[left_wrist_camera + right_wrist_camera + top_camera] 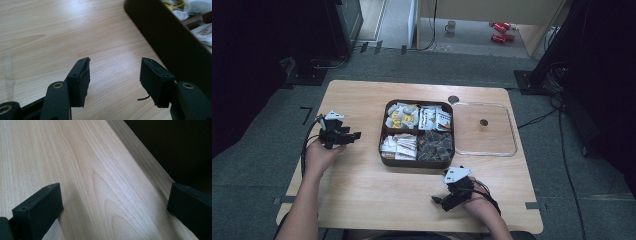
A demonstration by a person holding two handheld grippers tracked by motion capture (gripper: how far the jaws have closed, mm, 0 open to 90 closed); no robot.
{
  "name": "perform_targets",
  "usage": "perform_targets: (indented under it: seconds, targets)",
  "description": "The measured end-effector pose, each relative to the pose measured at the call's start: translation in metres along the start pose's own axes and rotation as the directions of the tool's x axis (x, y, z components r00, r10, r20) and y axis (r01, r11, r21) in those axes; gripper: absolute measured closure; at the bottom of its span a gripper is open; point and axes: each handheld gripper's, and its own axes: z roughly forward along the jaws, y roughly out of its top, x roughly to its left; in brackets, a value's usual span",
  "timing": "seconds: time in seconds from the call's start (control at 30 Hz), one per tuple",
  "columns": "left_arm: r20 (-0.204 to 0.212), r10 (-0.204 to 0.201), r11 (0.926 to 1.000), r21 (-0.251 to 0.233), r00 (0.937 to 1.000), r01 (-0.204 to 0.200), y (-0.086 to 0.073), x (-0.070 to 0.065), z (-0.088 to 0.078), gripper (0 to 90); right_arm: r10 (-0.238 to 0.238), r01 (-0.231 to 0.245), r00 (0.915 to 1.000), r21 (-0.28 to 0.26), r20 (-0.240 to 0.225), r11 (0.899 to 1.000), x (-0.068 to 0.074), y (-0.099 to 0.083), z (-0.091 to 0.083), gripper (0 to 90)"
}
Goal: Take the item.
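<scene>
At centre frame, the brown tray (383,147) is seen, its packets blurred; both the left gripper (353,135) and right gripper (438,200) are held apart and empty, beside it.

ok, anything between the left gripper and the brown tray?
Nothing visible. The left gripper, jaws apart and empty, points at the brown tray across bare table. In the left gripper view the tray's wall stands just beyond the right-hand jaw, with wood between.
</scene>
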Motion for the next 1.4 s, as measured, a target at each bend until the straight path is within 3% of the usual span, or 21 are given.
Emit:
perform_targets:
  seconds: [0.3, 0.57, 0.6, 0.87, 1.4]
  targets:
    - [0.060, 0.031, 0.9991, -0.029, 0.9977, -0.030, 0.011, -0.017, -0.002, 46.1, 0.000, 0.000, 1.0000, 0.000, 0.001, 1.000, 0.000, 0.000, 0.000, 0.0]
    - [0.080, 0.070, 0.9967, -0.047, 0.9943, -0.067, 0.023, -0.034, -0.002, 46.0, 0.002, -0.002, 1.0000, 0.000, 0.002, 1.000, 0.000, 0.000, 0.000, 0.0]
    - [0.087, 0.092, 0.9949, -0.051, 0.9919, -0.088, 0.026, -0.039, -0.001, 46.0, 0.002, -0.002, 1.0000, 0.001, 0.003, 1.000, 0.000, 0.000, 0.000, 0.0]
    - [0.128, 0.136, 0.9890, -0.076, 0.9825, -0.127, 0.036, -0.057, 0.004, 47.2, 0.004, -0.004, 1.0000, 0.002, 0.004, 1.000, 0.000, 0.000, 0.000, 0.0]
    - [0.181, 0.162, 0.9848, -0.092, 0.9700, -0.147, 0.041, -0.074, 0.014, 53.4, 0.006, -0.006, 1.0000, 0.001, 0.008, 1.000, -0.001, 0.001, 0.001, 0.0]
